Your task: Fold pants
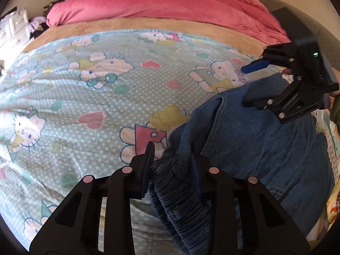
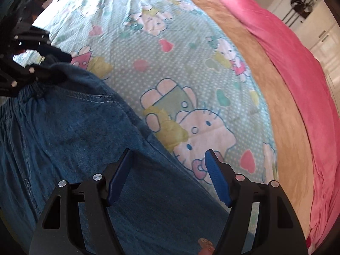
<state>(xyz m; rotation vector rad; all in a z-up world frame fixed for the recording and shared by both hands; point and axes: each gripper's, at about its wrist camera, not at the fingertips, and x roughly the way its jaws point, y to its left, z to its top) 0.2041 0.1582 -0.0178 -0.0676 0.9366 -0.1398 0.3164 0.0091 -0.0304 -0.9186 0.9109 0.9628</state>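
Note:
Blue denim pants [image 1: 255,140] with an elastic waistband lie on a Hello Kitty sheet [image 1: 85,89] on a bed. My left gripper [image 1: 173,152] is shut on the bunched waistband [image 1: 180,197] at the pants' near end. My right gripper [image 2: 167,154] is open over the edge of a pant leg [image 2: 85,131], one finger above denim, the other above the sheet [image 2: 170,63]. In the left wrist view the right gripper [image 1: 244,85] hovers open over the far part of the pants. The left gripper [image 2: 53,63] shows at the waistband in the right wrist view.
A pink duvet [image 1: 165,4] lies bunched across the bed's far end, with a tan blanket strip [image 1: 127,24] before it. A white dresser [image 1: 14,27] with clothes stands to the left. White wardrobe doors [image 2: 318,36] stand beyond the bed.

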